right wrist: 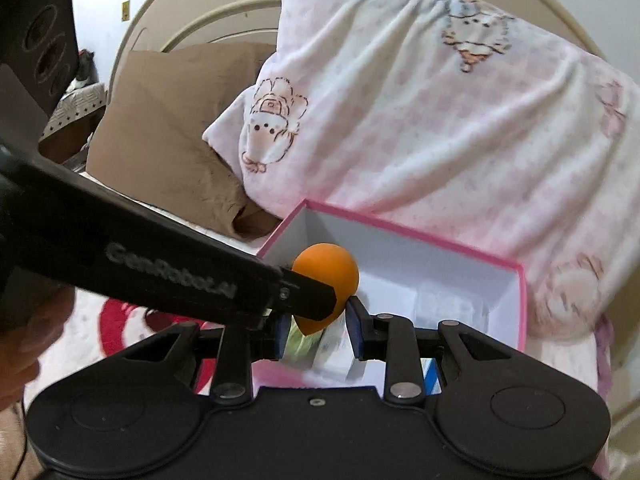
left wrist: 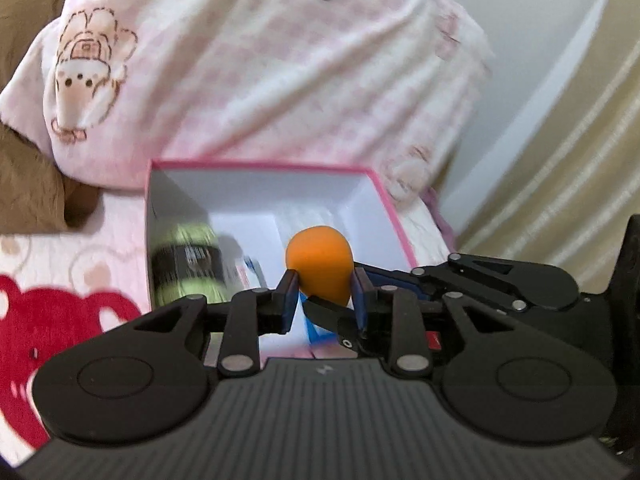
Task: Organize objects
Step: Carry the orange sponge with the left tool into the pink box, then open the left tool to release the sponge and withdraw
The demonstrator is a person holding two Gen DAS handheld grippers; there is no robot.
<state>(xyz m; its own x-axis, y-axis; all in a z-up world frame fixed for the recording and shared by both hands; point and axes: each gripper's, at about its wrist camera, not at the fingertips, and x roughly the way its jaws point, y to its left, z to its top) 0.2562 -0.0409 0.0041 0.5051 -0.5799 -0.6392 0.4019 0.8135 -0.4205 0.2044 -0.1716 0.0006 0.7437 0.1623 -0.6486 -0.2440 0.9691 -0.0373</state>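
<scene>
An orange egg-shaped sponge [left wrist: 320, 266] sits between the fingers of my left gripper [left wrist: 325, 288], which is shut on it above the open pink-rimmed white box [left wrist: 260, 169]. The sponge also shows in the right wrist view [right wrist: 326, 280]. My right gripper [right wrist: 318, 326] is beside it, its blue pads close to the sponge; its left pad is hidden behind the other gripper's finger [right wrist: 308, 294], so its grip is unclear. In the box lie a green and black bottle [left wrist: 188, 264] and white packets [left wrist: 250, 276].
The box [right wrist: 404, 228] rests on a pink bedspread with red prints [left wrist: 52, 312]. A pink and white pillow [right wrist: 440, 100] lies behind it, a brown pillow [right wrist: 168, 120] to its left. A cream headboard [right wrist: 224, 8] stands behind.
</scene>
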